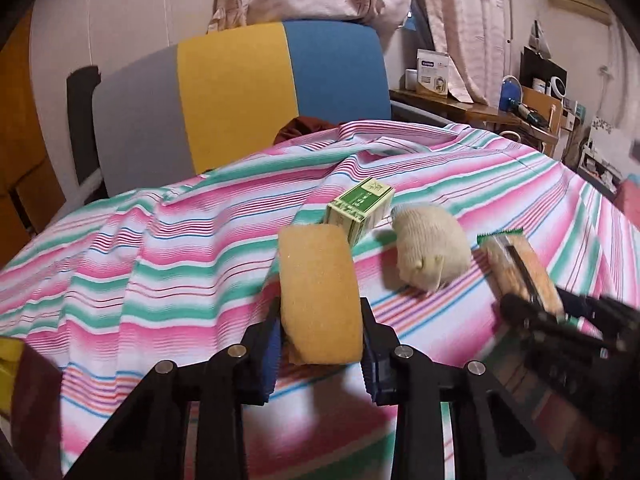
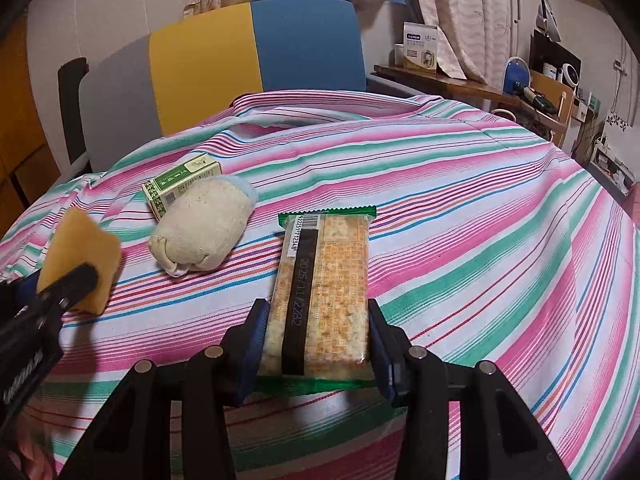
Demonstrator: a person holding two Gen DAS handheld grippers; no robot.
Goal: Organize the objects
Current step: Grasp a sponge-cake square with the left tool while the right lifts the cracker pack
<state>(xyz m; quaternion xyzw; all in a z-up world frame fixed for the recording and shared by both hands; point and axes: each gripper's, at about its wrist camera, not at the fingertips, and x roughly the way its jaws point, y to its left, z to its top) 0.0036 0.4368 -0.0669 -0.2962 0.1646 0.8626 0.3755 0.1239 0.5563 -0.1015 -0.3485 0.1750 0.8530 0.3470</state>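
My left gripper (image 1: 320,312) is shut on a yellow sponge (image 1: 318,292) and holds it above the striped cloth; both show at the left of the right wrist view, the sponge (image 2: 80,256). My right gripper (image 2: 318,320) is shut on a cracker packet (image 2: 324,288) with a green edge, also seen at the right of the left wrist view (image 1: 516,272). A rolled cream sock (image 1: 432,254) (image 2: 202,232) lies on the cloth between the two grippers. A green and white box (image 1: 358,208) (image 2: 180,182) lies just behind the sock.
A pink, green and white striped cloth (image 2: 460,208) covers the rounded surface. A chair back (image 1: 240,92) in grey, yellow and blue stands behind it. A cluttered wooden shelf (image 2: 480,88) runs along the far right wall under curtains.
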